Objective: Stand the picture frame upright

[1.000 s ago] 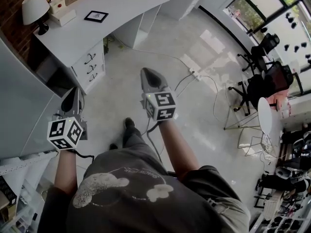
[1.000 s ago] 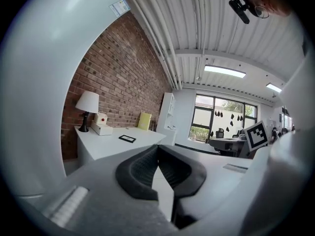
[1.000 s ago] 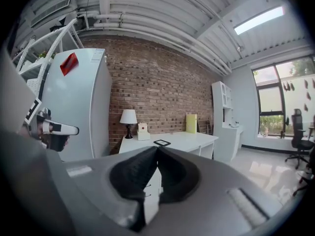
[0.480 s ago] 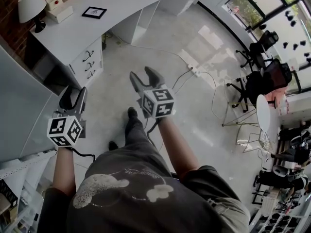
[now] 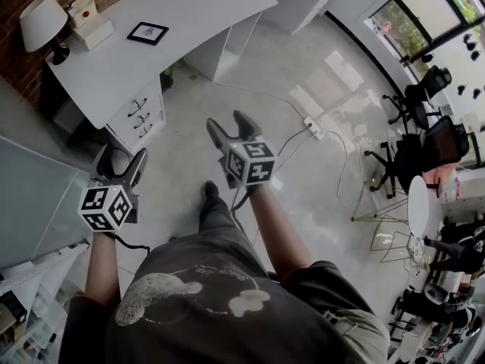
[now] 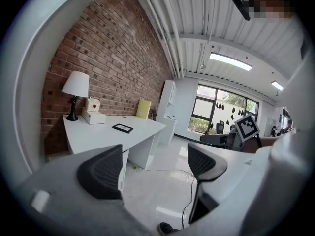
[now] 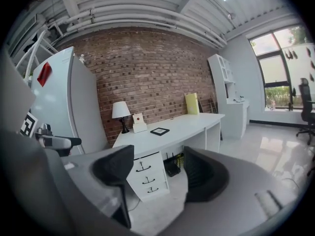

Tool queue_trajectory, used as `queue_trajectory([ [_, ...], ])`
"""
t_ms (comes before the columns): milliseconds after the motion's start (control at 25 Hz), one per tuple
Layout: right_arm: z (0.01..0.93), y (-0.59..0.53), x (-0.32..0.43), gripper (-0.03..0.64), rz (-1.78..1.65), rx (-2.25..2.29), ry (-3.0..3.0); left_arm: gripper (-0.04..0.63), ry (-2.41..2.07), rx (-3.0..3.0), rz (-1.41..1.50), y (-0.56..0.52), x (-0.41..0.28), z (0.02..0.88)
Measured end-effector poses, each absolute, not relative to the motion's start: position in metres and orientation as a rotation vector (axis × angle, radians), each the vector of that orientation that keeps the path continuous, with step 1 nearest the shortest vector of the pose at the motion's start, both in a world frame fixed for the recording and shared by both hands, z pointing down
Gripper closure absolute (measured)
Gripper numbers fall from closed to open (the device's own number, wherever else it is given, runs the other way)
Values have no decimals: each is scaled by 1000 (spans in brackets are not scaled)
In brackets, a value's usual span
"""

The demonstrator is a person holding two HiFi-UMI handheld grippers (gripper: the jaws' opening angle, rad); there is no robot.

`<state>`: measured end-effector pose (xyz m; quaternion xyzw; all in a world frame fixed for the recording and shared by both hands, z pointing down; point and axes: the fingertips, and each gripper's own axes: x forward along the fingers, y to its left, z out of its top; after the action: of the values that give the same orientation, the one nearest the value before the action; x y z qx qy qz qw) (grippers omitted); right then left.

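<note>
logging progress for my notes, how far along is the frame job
Nothing done yet: the black rectangular picture frame lies flat on the white curved desk. In hand: nothing. The left hand-held gripper and right hand-held gripper have just been opening, jaws apart and empty, short of the desk. Remaining: reach the frame, grip it, stand it upright.

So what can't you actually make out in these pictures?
- Black picture frame lying flat on the white desk: its image is too small in every view, and any stand is hidden underneath.
- White box with red button beside the white-shaded lamp: too small to identify in any view.
</note>
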<state>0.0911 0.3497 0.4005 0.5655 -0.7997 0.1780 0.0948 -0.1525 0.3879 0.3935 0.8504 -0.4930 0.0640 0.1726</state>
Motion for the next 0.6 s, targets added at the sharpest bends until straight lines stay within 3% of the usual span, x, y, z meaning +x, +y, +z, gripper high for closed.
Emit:
queue_trajectory([
  [600, 417, 176, 159, 304, 610, 1354, -2494, 193, -1652, 2231, 175, 258, -86, 379],
])
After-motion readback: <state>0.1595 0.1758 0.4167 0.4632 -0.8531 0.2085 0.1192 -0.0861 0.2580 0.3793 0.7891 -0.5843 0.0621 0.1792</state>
